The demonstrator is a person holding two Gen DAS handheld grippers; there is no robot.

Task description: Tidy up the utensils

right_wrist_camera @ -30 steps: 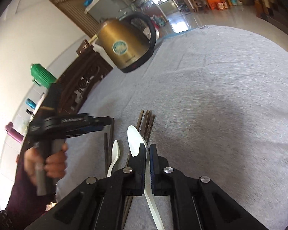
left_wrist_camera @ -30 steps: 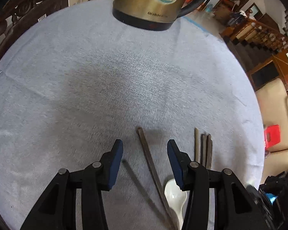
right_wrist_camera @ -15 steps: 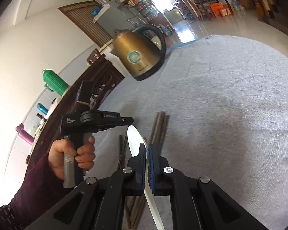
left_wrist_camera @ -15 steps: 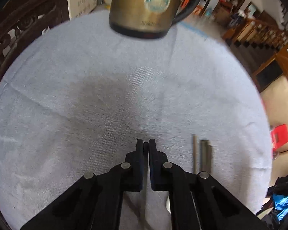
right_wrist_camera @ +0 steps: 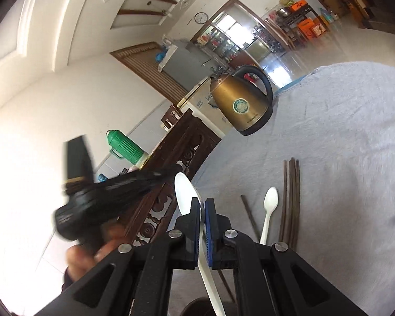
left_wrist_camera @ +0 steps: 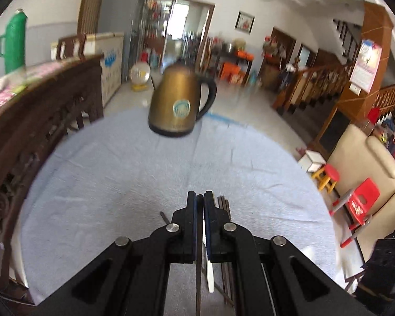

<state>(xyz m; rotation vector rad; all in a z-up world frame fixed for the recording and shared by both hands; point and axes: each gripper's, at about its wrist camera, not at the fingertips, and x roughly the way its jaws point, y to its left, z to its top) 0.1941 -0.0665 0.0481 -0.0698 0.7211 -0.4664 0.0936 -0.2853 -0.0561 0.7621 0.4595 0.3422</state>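
**Both grippers holding utensils above the table**

While the left gripper (left_wrist_camera: 200, 197) is pinching a dark chopstick (left_wrist_camera: 198, 276) between closed jaws, the right gripper (right_wrist_camera: 202, 204) is clamping a white spoon (right_wrist_camera: 184, 189) by its handle, bowl pointing forward. On the grey tablecloth (right_wrist_camera: 342, 137), a smaller white spoon (right_wrist_camera: 270, 205) is lying between a single chopstick (right_wrist_camera: 247, 213) and a bundle of chopsticks (right_wrist_camera: 291, 197). A brass-coloured kettle (left_wrist_camera: 177, 105) is standing at the far edge.

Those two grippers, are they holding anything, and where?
The right gripper pinches a white spoon just behind its bowl. The left gripper clamps a dark chopstick near its tip.
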